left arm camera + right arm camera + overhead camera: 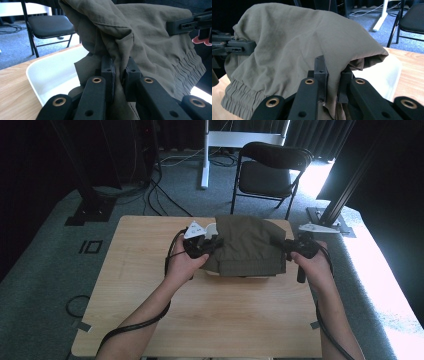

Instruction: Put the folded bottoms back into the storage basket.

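Both claws are pinching folds of an olive garment (248,245): the left claw (119,72) is gripping one side, the right claw (333,72) the other, holding it raised over a white tub (53,75) on the surface (150,300).

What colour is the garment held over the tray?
Olive green garment, plain; clearest in the right gripper view.
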Action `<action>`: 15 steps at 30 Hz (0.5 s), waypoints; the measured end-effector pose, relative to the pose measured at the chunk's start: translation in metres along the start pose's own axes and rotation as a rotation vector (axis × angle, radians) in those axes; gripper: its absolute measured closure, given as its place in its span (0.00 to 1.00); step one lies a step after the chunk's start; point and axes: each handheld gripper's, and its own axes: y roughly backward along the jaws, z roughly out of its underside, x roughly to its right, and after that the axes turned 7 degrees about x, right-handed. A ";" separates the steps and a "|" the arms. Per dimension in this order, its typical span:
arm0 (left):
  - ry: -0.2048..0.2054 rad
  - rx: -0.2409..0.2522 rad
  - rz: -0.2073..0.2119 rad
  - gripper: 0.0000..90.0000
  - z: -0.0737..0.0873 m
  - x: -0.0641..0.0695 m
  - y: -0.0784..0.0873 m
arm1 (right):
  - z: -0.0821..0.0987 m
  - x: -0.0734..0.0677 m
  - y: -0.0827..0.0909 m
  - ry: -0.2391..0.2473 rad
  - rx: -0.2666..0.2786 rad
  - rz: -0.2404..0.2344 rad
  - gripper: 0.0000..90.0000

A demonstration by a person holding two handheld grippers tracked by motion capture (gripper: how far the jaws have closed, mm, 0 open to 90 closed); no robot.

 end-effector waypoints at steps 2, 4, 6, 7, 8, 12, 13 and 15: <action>-0.003 -0.002 -0.007 0.93 -0.002 -0.005 -0.005 | -0.005 0.005 -0.006 -0.011 -0.002 0.005 0.92; 0.010 0.006 -0.015 0.93 -0.005 -0.011 -0.011 | -0.009 0.011 -0.013 -0.033 -0.006 0.006 0.92; 0.007 0.016 -0.021 0.93 -0.007 -0.015 -0.016 | -0.013 0.018 -0.020 -0.044 -0.005 0.003 0.92; 0.003 0.019 -0.020 0.93 -0.008 -0.017 -0.019 | -0.014 0.022 -0.023 -0.055 -0.001 0.010 0.92; 0.006 0.023 -0.023 0.93 -0.008 -0.019 -0.021 | -0.016 0.025 -0.026 -0.059 0.002 0.015 0.92; 0.010 0.018 -0.022 0.93 -0.006 -0.031 -0.036 | -0.019 0.035 -0.039 -0.059 -0.002 0.042 0.92; 0.010 0.017 -0.024 0.93 -0.003 -0.035 -0.041 | -0.018 0.037 -0.043 -0.069 -0.002 0.046 0.92; 0.009 0.001 -0.029 0.93 0.001 -0.040 -0.049 | -0.016 0.042 -0.050 -0.068 -0.008 0.060 0.92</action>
